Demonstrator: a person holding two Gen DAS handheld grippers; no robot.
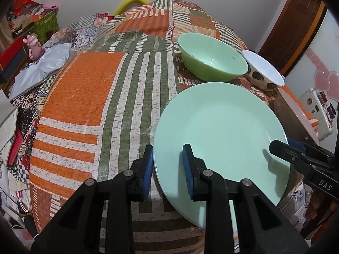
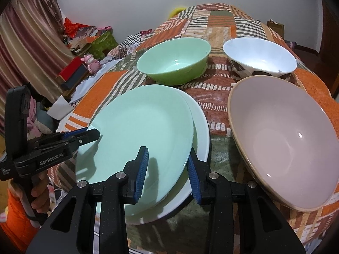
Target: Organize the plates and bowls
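Note:
A mint green plate (image 1: 222,127) (image 2: 139,122) is held over the patchwork cover by both grippers. My left gripper (image 1: 168,167) (image 2: 93,132) is shut on its left rim. My right gripper (image 2: 167,175) (image 1: 275,145) is shut on its right rim, one finger on top and one under the edge. A white plate (image 2: 201,127) lies right beneath it, only its right edge showing. Behind stand a green bowl (image 1: 211,61) (image 2: 175,63) and a white bowl with dark spots (image 1: 262,69) (image 2: 260,55). To the right sits a large beige bowl (image 2: 286,137).
Everything rests on a bed with an orange, green and white patchwork cover (image 1: 84,95). Boxes, a pink figure (image 1: 34,46) and loose clutter crowd the floor on the left. A person's hand (image 2: 40,188) grasps the left gripper's handle. A white case (image 1: 317,110) stands at the far right.

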